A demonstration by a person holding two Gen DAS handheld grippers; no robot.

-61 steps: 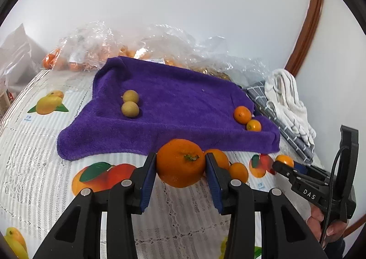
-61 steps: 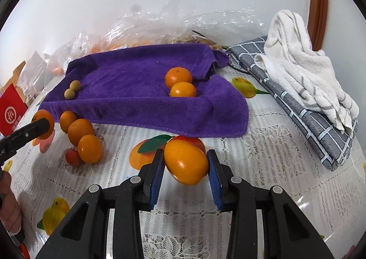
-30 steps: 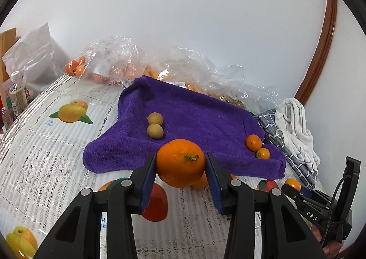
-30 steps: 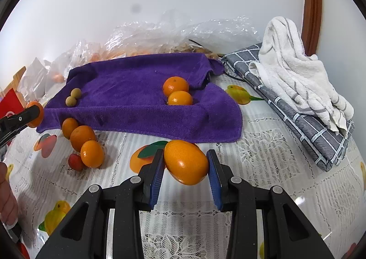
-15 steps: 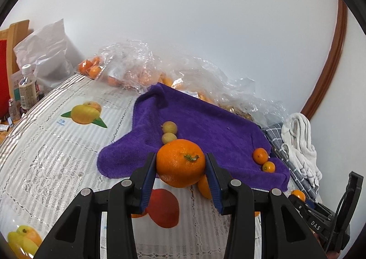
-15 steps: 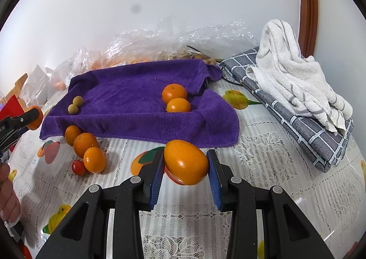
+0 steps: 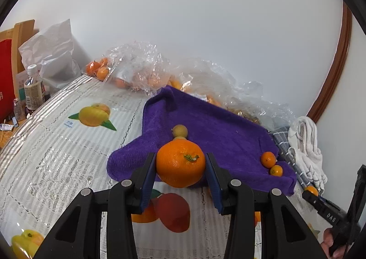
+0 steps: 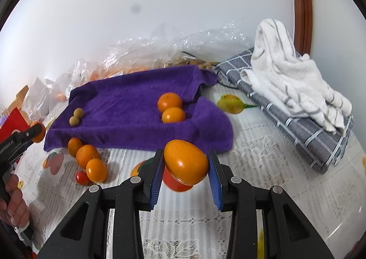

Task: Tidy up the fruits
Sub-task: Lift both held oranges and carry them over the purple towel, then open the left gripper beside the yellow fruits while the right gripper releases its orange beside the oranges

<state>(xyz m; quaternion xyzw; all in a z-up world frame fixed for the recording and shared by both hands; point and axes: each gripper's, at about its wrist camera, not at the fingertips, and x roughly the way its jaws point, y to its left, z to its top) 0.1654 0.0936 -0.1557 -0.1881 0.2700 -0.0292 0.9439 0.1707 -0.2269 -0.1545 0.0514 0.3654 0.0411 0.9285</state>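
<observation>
Both grippers carry fruit above the tabletop
Left gripper fingers clamp a stemmed orange; right gripper fingers clamp a smooth orange fruit, near the purple towel

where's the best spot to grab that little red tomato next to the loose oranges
Grip the small red tomato across its round middle, coming from above. An orange touches its right side, so set one finger on the near side and one on the far side, where the tablecloth is bare.

"DAS" stands in white letters on the black right gripper, at the left wrist view's lower right.
</observation>
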